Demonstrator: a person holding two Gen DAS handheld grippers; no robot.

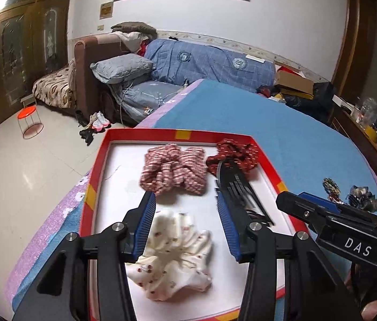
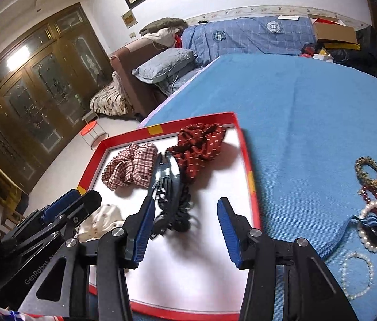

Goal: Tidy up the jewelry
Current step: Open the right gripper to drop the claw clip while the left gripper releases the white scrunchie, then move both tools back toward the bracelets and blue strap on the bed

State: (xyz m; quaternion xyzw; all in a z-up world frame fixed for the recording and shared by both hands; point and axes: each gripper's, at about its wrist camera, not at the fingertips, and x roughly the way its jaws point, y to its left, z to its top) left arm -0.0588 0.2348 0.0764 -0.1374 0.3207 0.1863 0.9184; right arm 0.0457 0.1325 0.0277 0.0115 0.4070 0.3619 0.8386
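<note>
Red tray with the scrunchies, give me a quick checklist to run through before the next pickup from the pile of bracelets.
1. Left claw empty: ok, jaws open over the cream scrunchie, nothing clamped.
2. Right claw empty: ok, jaws open, nothing between them.
3. Room in the red tray: ok, bare white floor at its near right.
4. Items already in the tray: ok, plaid scrunchie, dark red scrunchie and black hair claw clip lie inside.
5. Bracelets left outside: not ok, pearl bracelet and beaded bracelets lie on the blue cloth.
6. Bracelets separable: cannot tell, several overlap.
</note>
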